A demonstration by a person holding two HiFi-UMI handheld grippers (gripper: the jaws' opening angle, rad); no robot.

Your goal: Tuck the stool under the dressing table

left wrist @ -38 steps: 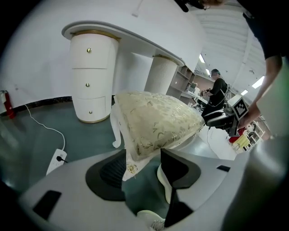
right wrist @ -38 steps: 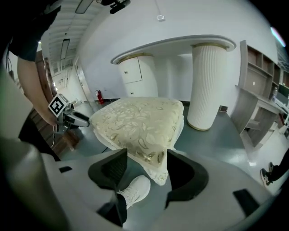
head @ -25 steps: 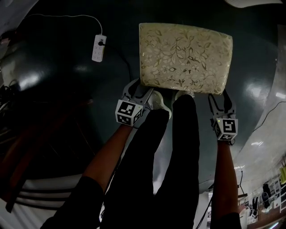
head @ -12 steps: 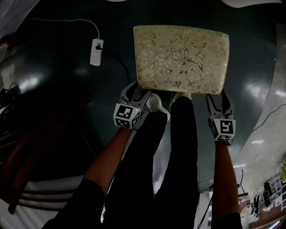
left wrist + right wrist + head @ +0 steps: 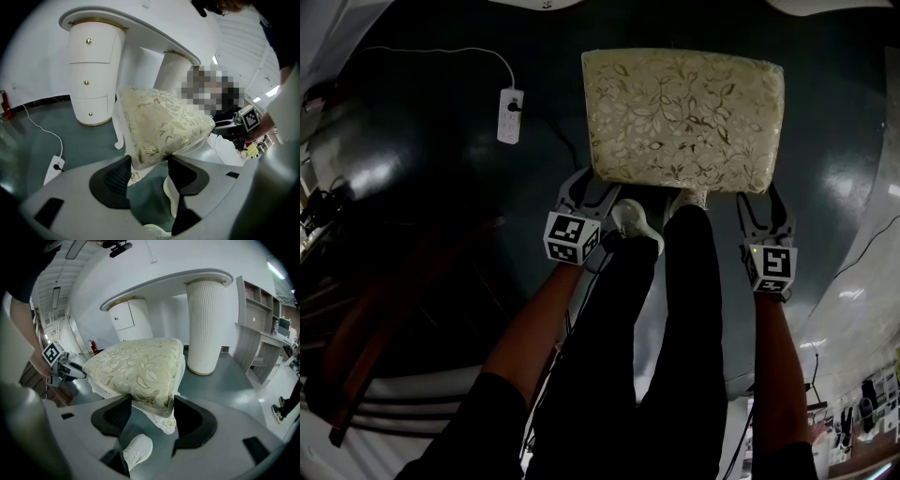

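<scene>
The stool (image 5: 682,117) has a cream cushion with a gold leaf pattern and stands on the dark floor just ahead of the person's feet. My left gripper (image 5: 592,184) is shut on its near left corner, and the cushion corner (image 5: 149,149) sits between the pads. My right gripper (image 5: 762,194) is shut on the near right corner (image 5: 154,397). The white dressing table (image 5: 140,28) stands beyond the stool, with a drawer pedestal (image 5: 90,79) and a ribbed pedestal (image 5: 204,329); the space between them is open.
A white power strip (image 5: 509,114) with its cable lies on the floor left of the stool. The person's white shoes (image 5: 633,220) are close behind the stool. Wooden shelves (image 5: 262,319) stand at the right, and a red extinguisher (image 5: 4,105) at the far left.
The stool and both grippers have edged a little forward, away from the person and past the power strip. Both grips are unchanged.
</scene>
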